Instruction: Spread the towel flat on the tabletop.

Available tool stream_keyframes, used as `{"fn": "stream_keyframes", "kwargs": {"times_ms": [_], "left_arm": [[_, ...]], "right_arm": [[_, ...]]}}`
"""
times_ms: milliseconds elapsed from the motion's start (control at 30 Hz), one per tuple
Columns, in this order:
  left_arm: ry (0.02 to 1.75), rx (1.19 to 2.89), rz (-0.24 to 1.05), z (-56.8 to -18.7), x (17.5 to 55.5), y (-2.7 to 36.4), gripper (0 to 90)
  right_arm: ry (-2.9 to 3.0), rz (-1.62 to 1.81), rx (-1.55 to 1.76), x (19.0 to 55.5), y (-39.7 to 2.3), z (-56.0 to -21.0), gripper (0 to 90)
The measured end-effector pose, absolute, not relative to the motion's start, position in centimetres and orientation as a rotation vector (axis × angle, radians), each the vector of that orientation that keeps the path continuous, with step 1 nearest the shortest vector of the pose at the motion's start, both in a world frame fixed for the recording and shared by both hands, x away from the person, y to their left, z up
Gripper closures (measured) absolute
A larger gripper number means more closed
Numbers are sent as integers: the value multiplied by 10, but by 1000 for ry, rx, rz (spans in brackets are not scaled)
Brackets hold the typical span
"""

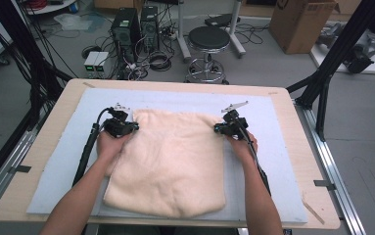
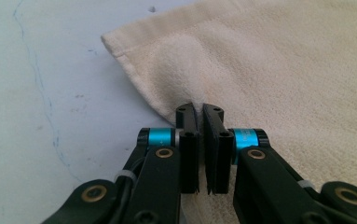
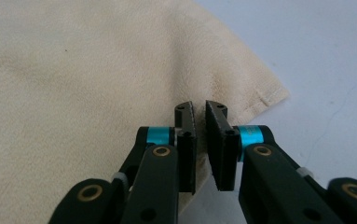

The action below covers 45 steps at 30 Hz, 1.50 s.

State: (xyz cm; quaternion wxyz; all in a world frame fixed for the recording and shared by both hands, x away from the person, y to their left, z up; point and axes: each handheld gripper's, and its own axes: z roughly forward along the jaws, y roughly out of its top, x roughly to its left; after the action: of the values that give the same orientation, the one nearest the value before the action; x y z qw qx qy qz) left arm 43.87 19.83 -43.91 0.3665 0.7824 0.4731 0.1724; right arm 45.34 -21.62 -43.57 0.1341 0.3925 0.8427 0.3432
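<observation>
Jaws of both the left gripper (image 2: 199, 108) and right gripper (image 3: 199, 106) pinch the cream terry towel (image 1: 173, 156) by its far corners, so lifting and folding toward the near edge probably comes next.

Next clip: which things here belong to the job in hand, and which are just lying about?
In the job:
- towel, pinched near its far corners
- left gripper, shut on the towel
- right gripper, shut on the towel
- blue mat under it

Lying about:
- stool
- two computer towers
- cardboard box
- floor cables
</observation>
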Motion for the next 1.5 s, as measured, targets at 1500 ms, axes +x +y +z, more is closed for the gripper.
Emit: {"fn": "stream_keyframes", "kwargs": {"times_ms": [1500], "left_arm": [[906,1867,506,-379,372,219,528]], "right_arm": [[2367,1293,917,391,-218,-370,515]]}}
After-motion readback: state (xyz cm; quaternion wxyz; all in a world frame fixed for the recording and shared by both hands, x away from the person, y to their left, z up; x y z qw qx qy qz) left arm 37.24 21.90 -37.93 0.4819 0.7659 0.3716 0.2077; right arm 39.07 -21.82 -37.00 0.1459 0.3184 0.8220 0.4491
